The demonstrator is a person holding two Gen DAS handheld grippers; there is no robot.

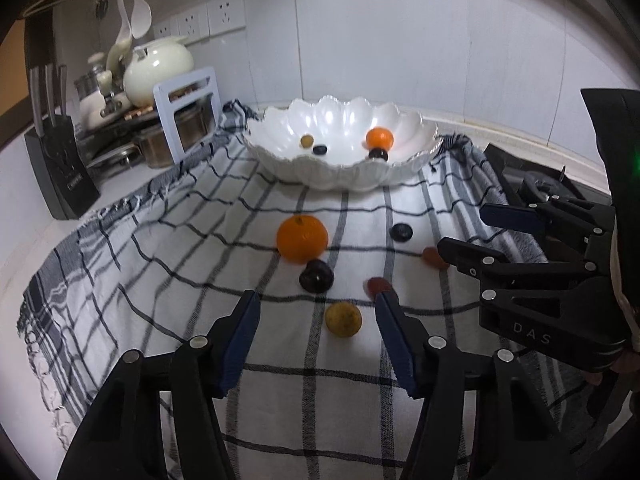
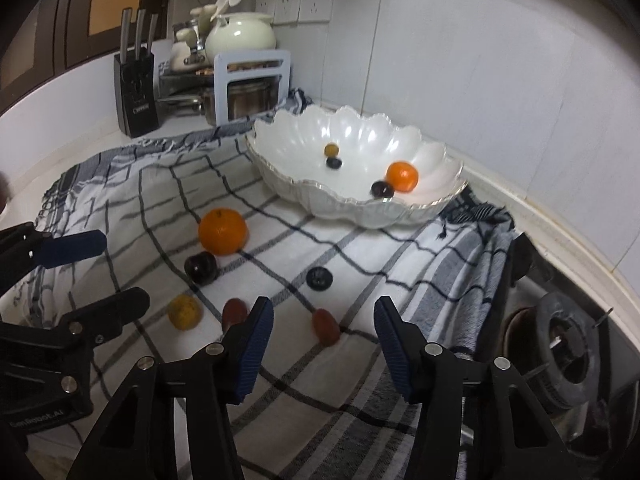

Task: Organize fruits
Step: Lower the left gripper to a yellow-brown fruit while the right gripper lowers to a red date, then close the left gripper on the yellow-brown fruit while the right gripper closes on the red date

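Note:
A white scalloped bowl [image 1: 344,178] [image 2: 360,212] stands at the back of a checked cloth and holds a small orange [image 1: 379,138], a yellow-green fruit and two dark fruits. Loose on the cloth lie a big orange [image 1: 302,238] [image 2: 222,232], a dark plum [image 1: 316,276] [image 2: 201,267], a dark berry [image 1: 401,232] [image 2: 319,278], a yellow fruit [image 1: 343,319] [image 2: 184,312] and two reddish fruits [image 1: 378,286] [image 2: 326,326]. My left gripper [image 1: 318,300] [image 2: 122,268] is open, its pads either side of the yellow fruit without touching it. My right gripper [image 2: 324,308] [image 1: 466,230] is open around a reddish fruit, pads apart from it.
A black knife block [image 1: 60,168] [image 2: 136,92] and a rack with steel pots [image 2: 244,92] and a cream kettle [image 1: 158,70] stand at the back left. A gas burner [image 2: 564,360] sits just off the cloth's right edge. A tiled wall runs behind the bowl.

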